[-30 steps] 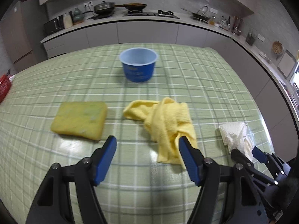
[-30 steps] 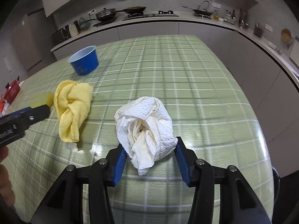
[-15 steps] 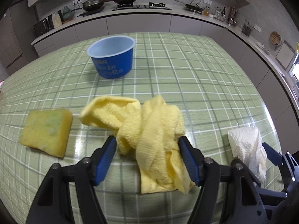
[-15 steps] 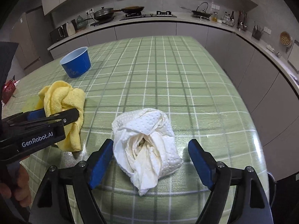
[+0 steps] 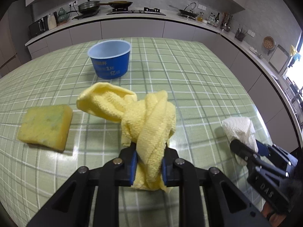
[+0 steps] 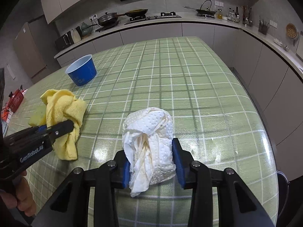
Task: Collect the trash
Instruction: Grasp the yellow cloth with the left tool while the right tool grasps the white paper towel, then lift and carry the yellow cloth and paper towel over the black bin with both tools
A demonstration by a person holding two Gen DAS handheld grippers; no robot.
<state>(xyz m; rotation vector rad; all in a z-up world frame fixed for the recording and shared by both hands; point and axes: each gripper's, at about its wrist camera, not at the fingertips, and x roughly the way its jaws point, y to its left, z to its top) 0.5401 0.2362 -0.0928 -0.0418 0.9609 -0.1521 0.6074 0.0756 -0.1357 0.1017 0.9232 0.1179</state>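
My left gripper [image 5: 148,162] is shut on a crumpled yellow cloth [image 5: 144,117] that lies on the green checked table [image 5: 189,79]; it also shows in the right wrist view [image 6: 64,111]. My right gripper [image 6: 152,162] is shut on a crumpled white paper towel [image 6: 151,138], pinched between the blue pads; the towel also shows at the right of the left wrist view [image 5: 239,130]. A blue paper bowl [image 5: 110,61] stands upright and empty farther back on the table, and shows in the right wrist view [image 6: 82,71].
A yellow sponge [image 5: 45,125] lies on the table left of the cloth. A red packet [image 6: 16,99] lies at the table's far left edge. Kitchen counters [image 6: 170,21] with pans run behind and along the right side. The table's right edge [image 6: 265,123] is close.
Both grippers closed: the left one moved forward over the yellow cloth and shut on it, and the right one, open half a second ago, shut on the white paper towel.
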